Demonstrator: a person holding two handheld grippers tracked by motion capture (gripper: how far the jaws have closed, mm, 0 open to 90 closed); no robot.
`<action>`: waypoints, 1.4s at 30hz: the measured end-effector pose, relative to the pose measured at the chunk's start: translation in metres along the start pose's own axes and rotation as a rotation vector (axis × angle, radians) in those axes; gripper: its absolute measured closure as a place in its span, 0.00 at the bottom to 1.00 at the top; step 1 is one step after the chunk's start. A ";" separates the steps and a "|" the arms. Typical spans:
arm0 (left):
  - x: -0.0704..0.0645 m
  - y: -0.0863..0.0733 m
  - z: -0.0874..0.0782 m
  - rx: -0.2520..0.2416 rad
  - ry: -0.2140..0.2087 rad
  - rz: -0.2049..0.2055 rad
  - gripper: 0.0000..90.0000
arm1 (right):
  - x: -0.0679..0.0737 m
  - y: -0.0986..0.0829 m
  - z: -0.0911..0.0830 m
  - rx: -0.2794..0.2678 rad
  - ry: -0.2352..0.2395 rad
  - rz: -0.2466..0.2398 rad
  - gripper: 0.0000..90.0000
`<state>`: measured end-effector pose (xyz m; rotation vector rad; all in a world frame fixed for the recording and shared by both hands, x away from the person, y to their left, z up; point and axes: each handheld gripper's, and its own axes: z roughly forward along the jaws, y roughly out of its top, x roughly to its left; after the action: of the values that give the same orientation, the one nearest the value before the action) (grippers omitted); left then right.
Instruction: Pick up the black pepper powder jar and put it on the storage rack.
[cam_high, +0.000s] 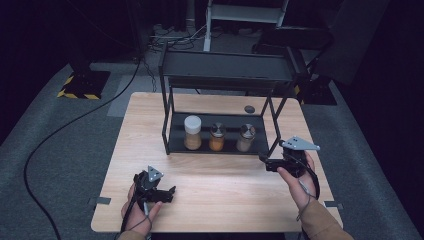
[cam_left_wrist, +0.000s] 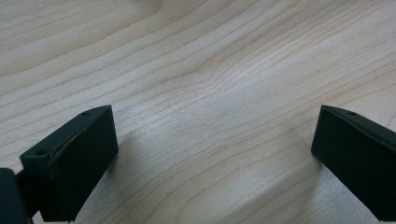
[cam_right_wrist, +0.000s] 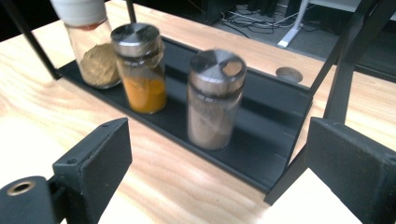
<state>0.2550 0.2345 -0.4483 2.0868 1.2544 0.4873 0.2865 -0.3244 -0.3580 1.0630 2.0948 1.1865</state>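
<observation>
1. Right claw (cam_high: 264, 161) sits just near of the right end of the black rack (cam_high: 220, 147), jaws spread wide with nothing between them. In the right gripper view the jaws frame the nearest jar, the right jar (cam_right_wrist: 215, 98); judged to be lined up for a reach at it.
2. Right jar stands upright on the rack's lower tray (cam_right_wrist: 261, 140), at its right end, apart from the claw. Contents pale brown powder; flat metal lid.
3. Left claw (cam_high: 166, 192) rests low at the near-left of the surface (cam_high: 225, 200), well apart from the rack. Jaws wide apart and empty; the left gripper view looks down on bare wood grain (cam_left_wrist: 210, 84). Judged idle, parked out of the right hand's way.
4. Jars are lined in one row along the tray, spaced apart and not touching, so a claw can likely close on one without knocking its neighbour.
5. Count, jars: three. Left jar (cam_high: 192, 132), white lid, tan powder; middle jar (cam_high: 217, 136), metal lid, orange powder; right jar as above.
6. Count, rack levels: two. Upper shelf (cam_high: 225, 70) carries nothing visible.
7. Count, claws: two, one per hand.
8. One small round dark disc (cam_high: 249, 108) lies on the surface just far of the rack.
</observation>
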 end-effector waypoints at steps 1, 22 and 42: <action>0.000 0.000 0.000 0.000 0.000 -0.001 0.00 | 0.000 -0.005 -0.001 0.005 0.011 -0.006 0.09; -0.001 0.000 0.000 0.000 0.002 -0.004 0.00 | 0.002 -0.050 0.003 0.060 0.038 0.003 0.08; 0.000 0.000 0.000 0.000 0.002 -0.003 0.00 | 0.001 -0.084 0.013 0.140 0.043 0.019 0.07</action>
<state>0.2551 0.2339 -0.4484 2.0840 1.2583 0.4881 0.2636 -0.3438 -0.4371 1.1307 2.2335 1.0938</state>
